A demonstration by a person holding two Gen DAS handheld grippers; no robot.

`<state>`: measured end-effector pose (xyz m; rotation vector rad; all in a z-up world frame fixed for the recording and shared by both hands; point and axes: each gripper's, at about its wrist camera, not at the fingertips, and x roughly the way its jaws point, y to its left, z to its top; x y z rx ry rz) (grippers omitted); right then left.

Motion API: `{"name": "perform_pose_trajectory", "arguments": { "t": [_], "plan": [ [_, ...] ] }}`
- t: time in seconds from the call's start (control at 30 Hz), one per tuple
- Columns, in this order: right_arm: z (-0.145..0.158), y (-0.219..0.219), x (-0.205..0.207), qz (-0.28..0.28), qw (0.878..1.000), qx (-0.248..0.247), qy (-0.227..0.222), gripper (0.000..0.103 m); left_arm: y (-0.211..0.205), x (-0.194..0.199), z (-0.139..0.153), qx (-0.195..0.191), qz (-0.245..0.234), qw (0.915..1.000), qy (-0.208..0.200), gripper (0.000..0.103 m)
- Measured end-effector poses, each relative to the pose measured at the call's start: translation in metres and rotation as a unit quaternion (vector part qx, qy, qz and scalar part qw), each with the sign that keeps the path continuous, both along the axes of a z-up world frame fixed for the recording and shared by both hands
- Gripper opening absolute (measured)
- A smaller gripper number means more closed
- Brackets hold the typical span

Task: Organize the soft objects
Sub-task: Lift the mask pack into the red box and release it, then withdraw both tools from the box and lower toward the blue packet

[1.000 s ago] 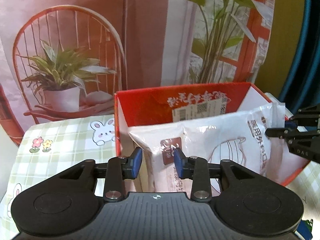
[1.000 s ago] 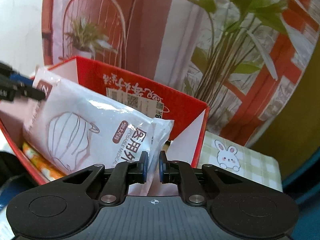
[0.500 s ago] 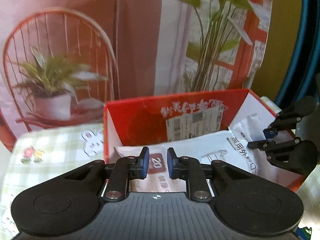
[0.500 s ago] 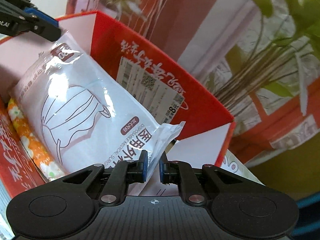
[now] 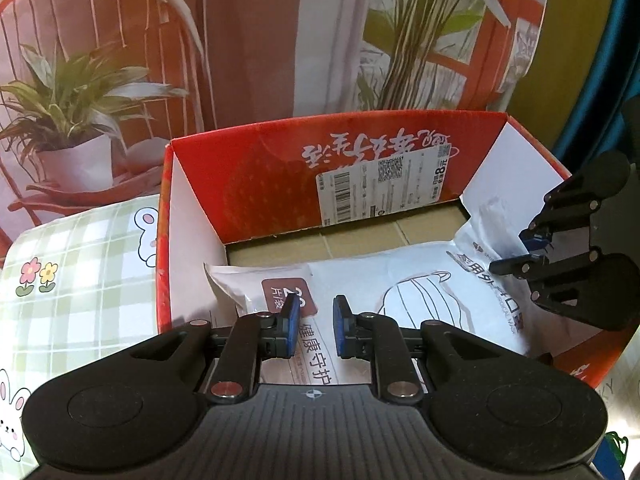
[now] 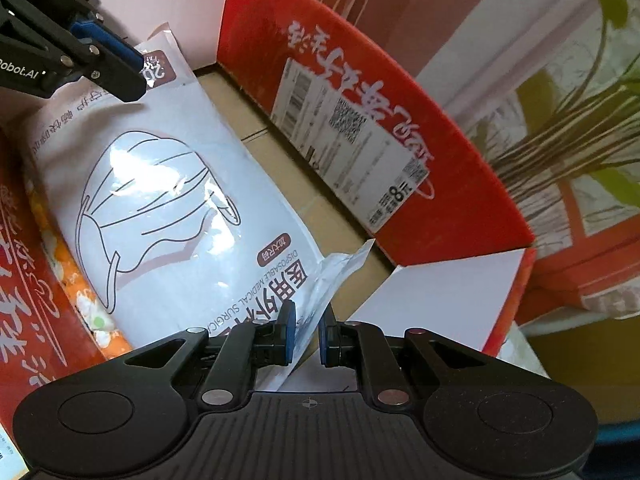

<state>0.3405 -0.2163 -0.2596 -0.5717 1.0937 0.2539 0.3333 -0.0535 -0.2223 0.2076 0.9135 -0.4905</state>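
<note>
While both claws grip it, left claw (image 5: 313, 326) and right claw (image 6: 307, 330), the mask pack (image 6: 168, 184) lies nearly settled inside the red box (image 6: 360, 92); release remains.

Mask pack (image 5: 400, 292) is going down into the red box (image 5: 260, 184): a second ago standing tilted above the rim, now lying low near the cardboard floor (image 5: 320, 246), along the box's near wall. Left gripper (image 5: 316, 330) has just been closing, its jaws narrowing around the pack's corner with the brown label. Right gripper (image 6: 307, 334), pinching the pack's opposite sealed edge, is rolling and dipping into the box; orange floral item (image 6: 80, 280) now showing beside the pack.
</note>
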Motion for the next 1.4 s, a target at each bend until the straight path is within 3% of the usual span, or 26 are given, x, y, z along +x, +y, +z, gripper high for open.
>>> {"name": "perform_pose_trajectory", "arguments": {
  "t": [0.3,0.43,0.5,0.67,0.87,0.9,0.97,1.17,1.4],
  "plan": [
    [-0.004,0.004,0.001,-0.009,1.000,-0.014,0.005,0.015,0.001,-0.005,0.002,-0.003,0.004,1.0000,-0.004,0.020],
    [0.005,0.004,-0.011,-0.017,1.000,-0.002,-0.025,0.039,0.004,-0.010,0.011,-0.009,0.004,0.9998,-0.019,0.022],
    [0.010,0.007,-0.019,-0.012,0.999,-0.007,-0.042,0.060,0.006,-0.011,0.016,-0.014,0.005,0.9996,-0.025,0.030],
    [0.031,0.008,-0.034,-0.023,0.996,0.012,-0.087,0.071,0.007,-0.020,0.028,-0.015,0.008,0.9989,-0.045,0.044],
    [0.054,0.002,-0.052,-0.049,0.990,0.056,-0.124,0.095,0.008,-0.039,0.046,-0.015,0.012,0.9968,-0.077,0.083],
    [0.057,0.001,-0.055,-0.056,0.987,0.067,-0.131,0.099,0.008,-0.043,0.049,-0.017,0.013,0.9964,-0.081,0.092],
    [0.063,-0.004,-0.061,-0.075,0.982,0.089,-0.147,0.102,0.009,-0.051,0.054,-0.020,0.014,0.9956,-0.091,0.098],
    [0.084,-0.019,-0.084,-0.147,0.953,0.176,-0.198,0.102,0.011,-0.075,0.069,-0.015,0.025,0.9928,-0.116,0.100],
    [0.103,-0.025,-0.121,-0.186,0.916,0.257,-0.245,0.103,0.020,-0.106,0.089,-0.012,0.055,0.9867,-0.152,0.103]
  ]
}}
